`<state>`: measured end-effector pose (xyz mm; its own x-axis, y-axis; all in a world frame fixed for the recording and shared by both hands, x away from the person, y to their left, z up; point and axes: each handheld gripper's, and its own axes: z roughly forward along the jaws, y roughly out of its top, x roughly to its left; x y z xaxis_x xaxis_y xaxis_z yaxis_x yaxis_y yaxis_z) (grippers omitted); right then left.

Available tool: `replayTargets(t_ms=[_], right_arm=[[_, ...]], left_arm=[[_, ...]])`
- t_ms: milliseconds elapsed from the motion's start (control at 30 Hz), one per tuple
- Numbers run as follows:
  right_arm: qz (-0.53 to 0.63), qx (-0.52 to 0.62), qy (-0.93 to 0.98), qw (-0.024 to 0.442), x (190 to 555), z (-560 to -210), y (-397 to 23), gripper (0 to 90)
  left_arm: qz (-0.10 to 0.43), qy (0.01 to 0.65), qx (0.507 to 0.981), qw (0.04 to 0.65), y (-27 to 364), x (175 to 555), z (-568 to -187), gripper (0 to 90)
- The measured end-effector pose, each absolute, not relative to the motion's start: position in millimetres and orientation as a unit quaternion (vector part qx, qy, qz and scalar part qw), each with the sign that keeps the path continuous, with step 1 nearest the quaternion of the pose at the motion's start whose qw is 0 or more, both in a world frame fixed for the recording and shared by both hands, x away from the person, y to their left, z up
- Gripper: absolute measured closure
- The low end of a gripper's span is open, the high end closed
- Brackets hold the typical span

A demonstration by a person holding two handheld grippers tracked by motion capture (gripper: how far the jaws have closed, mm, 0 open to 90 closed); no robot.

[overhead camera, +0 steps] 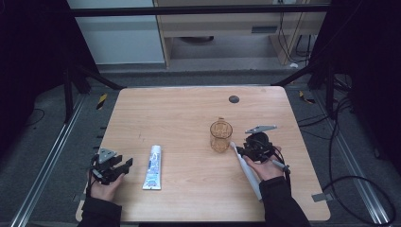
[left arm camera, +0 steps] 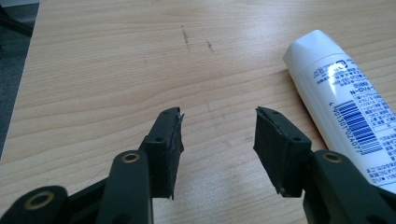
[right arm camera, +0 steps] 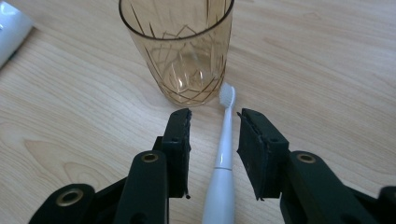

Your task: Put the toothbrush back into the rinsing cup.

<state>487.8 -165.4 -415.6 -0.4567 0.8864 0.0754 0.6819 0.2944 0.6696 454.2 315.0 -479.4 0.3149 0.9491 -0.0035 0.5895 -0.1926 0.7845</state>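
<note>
High view, from left: my left gripper [overhead camera: 124, 166] rests near the wooden table's [overhead camera: 189, 113] near-left corner, jaws apart with nothing between them. Just beside it lies a white squeeze tube with blue print [overhead camera: 152, 167], long axis running away from me, cap at the far end; its small blue text and barcode are too fine for me to read. Next stands an amber cut-pattern plastic tumbler [overhead camera: 221, 135], upright. My right gripper [overhead camera: 239, 152] straddles a slim white electric toothbrush [overhead camera: 247, 171], pads not touching it. It lies flat, bristle head pointing toward the tumbler's base, just beside it.
</note>
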Motion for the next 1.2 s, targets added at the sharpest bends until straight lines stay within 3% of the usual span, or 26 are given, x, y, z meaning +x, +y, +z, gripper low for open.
replayTargets(t_ms=[1200], right_arm=[[0.209, 0.512, 0.829, 0.086, 495.3, -459.7, -167.9, 62.5]], left_arm=[[0.252, 0.522, 0.733, 0.356, 311.9, 456.7, -479.1, 50.3]])
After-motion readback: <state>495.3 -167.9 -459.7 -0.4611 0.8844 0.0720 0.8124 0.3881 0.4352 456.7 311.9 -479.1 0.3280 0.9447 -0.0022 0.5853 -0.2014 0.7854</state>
